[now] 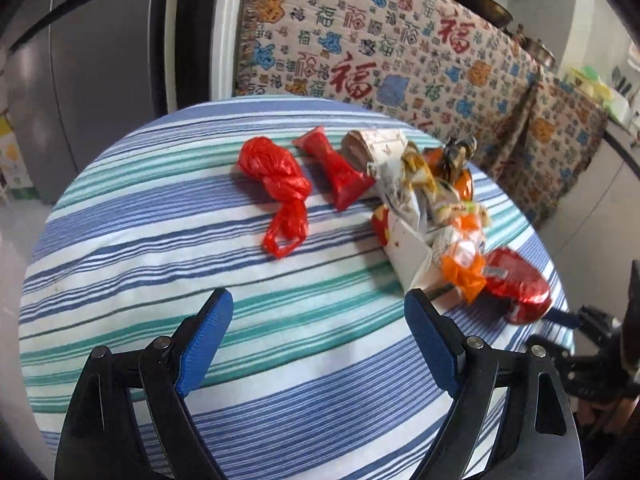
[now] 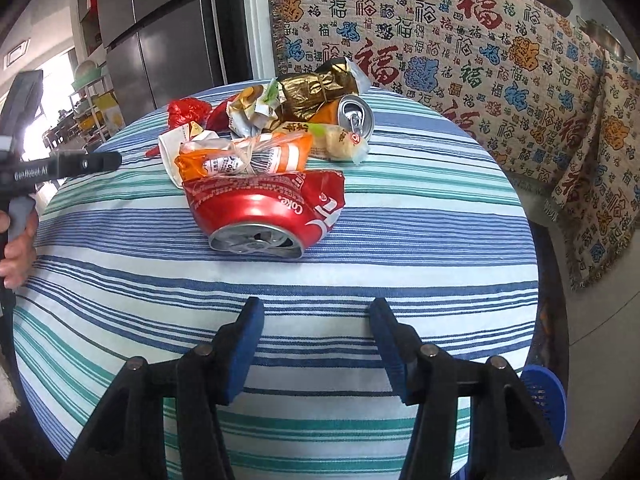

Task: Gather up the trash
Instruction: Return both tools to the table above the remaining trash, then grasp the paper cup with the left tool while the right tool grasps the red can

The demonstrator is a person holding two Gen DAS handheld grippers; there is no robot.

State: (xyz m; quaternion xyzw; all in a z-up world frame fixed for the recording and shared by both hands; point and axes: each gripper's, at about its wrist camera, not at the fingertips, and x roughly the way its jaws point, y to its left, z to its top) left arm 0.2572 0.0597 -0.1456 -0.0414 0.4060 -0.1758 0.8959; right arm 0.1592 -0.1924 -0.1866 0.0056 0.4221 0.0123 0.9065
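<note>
Two cans lie on the striped tablecloth (image 2: 400, 240): one crushed red can (image 2: 264, 212) labelled "Coke" and one orange can (image 2: 352, 114). Left gripper (image 1: 318, 312) and right gripper (image 2: 316, 320) are both spread apart, holding nothing.

Bench cloth (image 2: 400, 240): white w/ blue & teal stripes. Crushed Coke can (image 2: 264, 212): red, white lettering, silver end. Knotted plastic bag (image 1: 276, 180): bright red. Twisted wrapper (image 1: 340, 168): red. Tied snack bag (image 2: 244, 156): orange & white w/ black barcode. Foil wrapper (image 2: 316, 88): gold. Second can (image 2: 352, 114): orange body, silver top. Hanging blanket (image 2: 460, 48): beige w/ red, blue, orange & green characters. Claw pads (image 1: 204, 344): blue on black arms, both units. Fridge (image 2: 160, 32): grey.
</note>
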